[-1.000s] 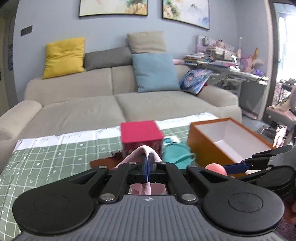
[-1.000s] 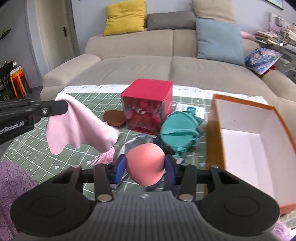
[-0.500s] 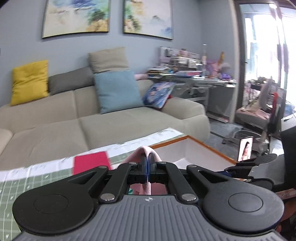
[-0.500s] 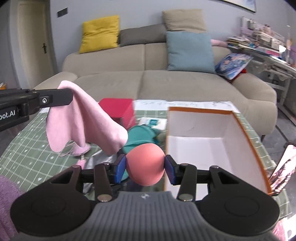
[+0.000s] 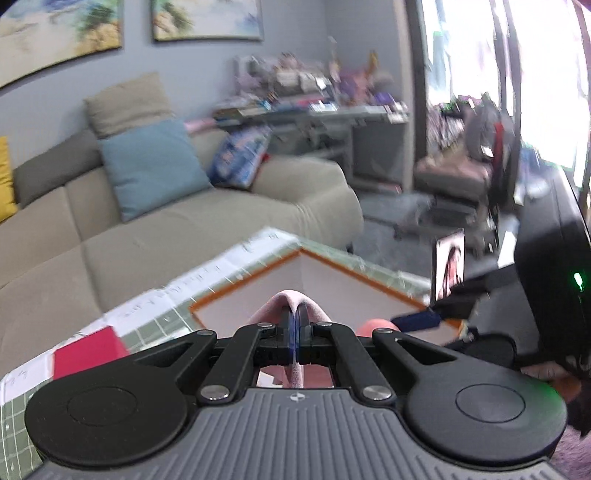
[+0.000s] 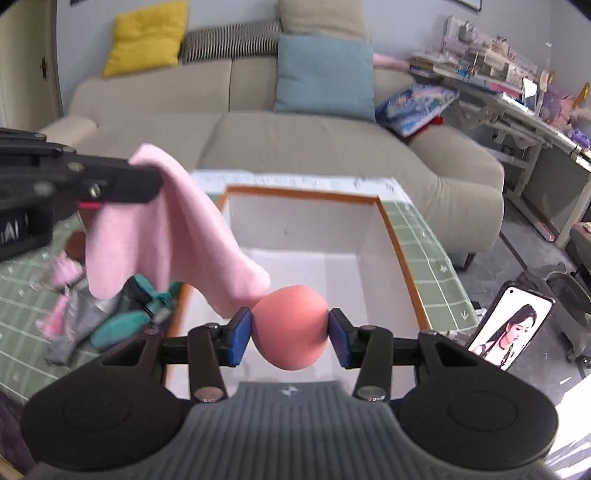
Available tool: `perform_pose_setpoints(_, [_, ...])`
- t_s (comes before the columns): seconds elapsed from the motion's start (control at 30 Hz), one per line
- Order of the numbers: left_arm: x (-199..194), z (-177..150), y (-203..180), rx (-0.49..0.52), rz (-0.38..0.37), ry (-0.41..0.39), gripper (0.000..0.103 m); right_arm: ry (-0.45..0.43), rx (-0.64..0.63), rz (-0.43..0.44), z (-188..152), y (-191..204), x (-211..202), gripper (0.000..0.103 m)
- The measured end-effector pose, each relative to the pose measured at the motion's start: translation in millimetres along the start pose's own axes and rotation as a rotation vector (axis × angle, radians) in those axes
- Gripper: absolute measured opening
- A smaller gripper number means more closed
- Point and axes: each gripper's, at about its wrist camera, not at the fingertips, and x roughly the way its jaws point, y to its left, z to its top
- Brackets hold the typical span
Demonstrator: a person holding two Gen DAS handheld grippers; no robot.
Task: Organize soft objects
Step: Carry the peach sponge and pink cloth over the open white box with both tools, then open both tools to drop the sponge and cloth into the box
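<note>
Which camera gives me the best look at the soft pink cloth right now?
The right wrist view: the soft pink cloth hangs in full from the left gripper, draping over the orange-rimmed white box. The left wrist view shows only a pinched fold between shut fingers.

A beige sofa (image 6: 325, 147) stands behind the table (image 6: 424, 236), bearing a yellow cushion (image 6: 147, 35), a striped one (image 6: 229, 40) and a blue one (image 6: 325, 79). A phone (image 6: 511, 328) showing a woman's face leans upright at the table's right edge. A cluttered desk (image 6: 517, 92) stands to the right. Two paintings (image 5: 207, 18) hang on the wall.
</note>
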Motion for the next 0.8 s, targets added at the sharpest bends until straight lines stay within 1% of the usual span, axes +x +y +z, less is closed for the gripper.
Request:
perform_pose_setpoints(0.07, [16,-3,-6,0.038,-0.017,0.045,0.000,0.048,-0.002,0.002,2,-7,14,0.045])
perform_pose_setpoints(0.13, [35,-6,-11,0.080,-0.030,0.107,0.000,0.096,-0.011,0.015,4,-14,28,0.045])
perform_pose_setpoints(0.27, [62,-15,-15,0.152,-0.057,0.220,0.000,0.208,-0.035,0.047,1,-15,54,0.045])
perform_pose_setpoints(0.37, [82,-22,-12,0.161,-0.091,0.324,0.000,0.291,-0.042,0.089,0,-14,71,0.045])
perform_pose_setpoints(0.43, [92,-26,-9,0.160,-0.115,0.376,0.000,0.328,-0.044,0.108,-1,-15,81,0.045])
perform_pose_setpoints(0.53, [101,-28,-8,0.185,-0.126,0.425,0.000,0.378,-0.054,0.130,-3,-14,92,0.046])
perform_pose_setpoints(0.57, [104,-28,-8,0.194,-0.134,0.444,0.000,0.394,-0.056,0.137,2,-15,99,0.046])
perform_pose_setpoints(0.63, [110,-29,-9,0.208,-0.147,0.490,0.001,0.423,-0.057,0.148,-3,-13,103,0.046])
perform_pose_setpoints(0.8, [120,-33,-11,0.238,-0.133,0.535,0.001,0.452,-0.060,0.145,-5,-12,106,0.047])
